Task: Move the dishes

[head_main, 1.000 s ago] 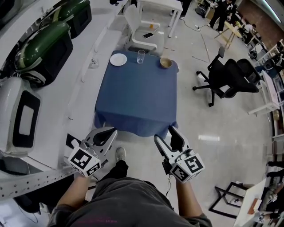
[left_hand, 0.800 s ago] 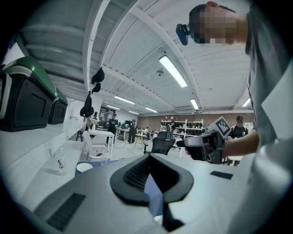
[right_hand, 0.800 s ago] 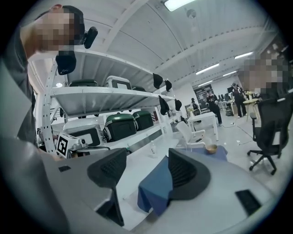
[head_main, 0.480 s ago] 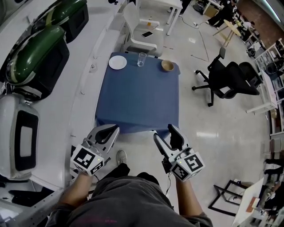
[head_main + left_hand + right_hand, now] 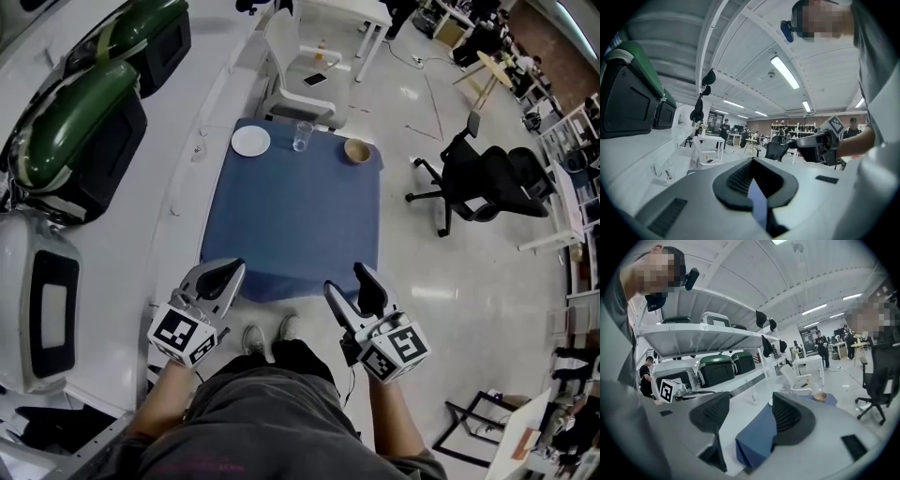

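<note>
Here the left gripper (image 5: pixel 225 270) is seen closed tight, nothing held. The right gripper (image 5: pixel 345 278) is seen with jaws spread wide, empty, near the blue table (image 5: pixel 295 216).

Open-plan lab or workshop hall. Left of the blue-clothed table (image 5: pixel 291 216): white metal shelving (image 5: pixel 178 187) carrying green-lidded cases (image 5: pixel 80 122). Right of it: black office chair (image 5: pixel 492 178) on a glossy floor (image 5: pixel 422 262). Beyond it: white desk (image 5: pixel 347 11), people (image 5: pixel 725 127) standing about. Strip lights (image 5: pixel 786 72) overhead.
</note>
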Tool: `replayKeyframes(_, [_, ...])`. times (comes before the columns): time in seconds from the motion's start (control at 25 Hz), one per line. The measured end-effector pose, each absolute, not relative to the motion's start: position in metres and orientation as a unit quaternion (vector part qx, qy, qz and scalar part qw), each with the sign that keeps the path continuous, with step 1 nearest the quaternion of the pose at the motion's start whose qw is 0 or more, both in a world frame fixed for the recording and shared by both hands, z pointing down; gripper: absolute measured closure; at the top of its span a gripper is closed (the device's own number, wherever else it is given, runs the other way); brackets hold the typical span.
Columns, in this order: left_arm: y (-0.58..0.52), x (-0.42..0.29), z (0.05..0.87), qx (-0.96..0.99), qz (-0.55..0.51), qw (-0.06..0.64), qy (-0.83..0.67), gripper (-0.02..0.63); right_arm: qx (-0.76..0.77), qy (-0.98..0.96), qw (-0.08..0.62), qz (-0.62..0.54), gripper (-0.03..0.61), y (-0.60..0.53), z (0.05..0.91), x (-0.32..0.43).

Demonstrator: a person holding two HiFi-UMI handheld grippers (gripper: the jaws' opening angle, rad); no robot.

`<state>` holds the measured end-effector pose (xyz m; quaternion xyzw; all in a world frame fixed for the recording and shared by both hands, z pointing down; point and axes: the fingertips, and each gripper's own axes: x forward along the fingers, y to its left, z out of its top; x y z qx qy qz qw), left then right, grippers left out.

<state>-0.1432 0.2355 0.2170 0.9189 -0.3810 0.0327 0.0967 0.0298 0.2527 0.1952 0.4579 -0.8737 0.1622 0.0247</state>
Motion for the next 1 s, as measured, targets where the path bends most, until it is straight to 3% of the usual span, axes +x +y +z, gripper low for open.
replayKeyframes(1.0, [0.057, -0.085, 0.242, 0.908, 0.078, 0.107, -0.397, 0.614, 0.413, -0.891, 0.036, 0.187, 0.307, 0.046, 0.234, 0.083])
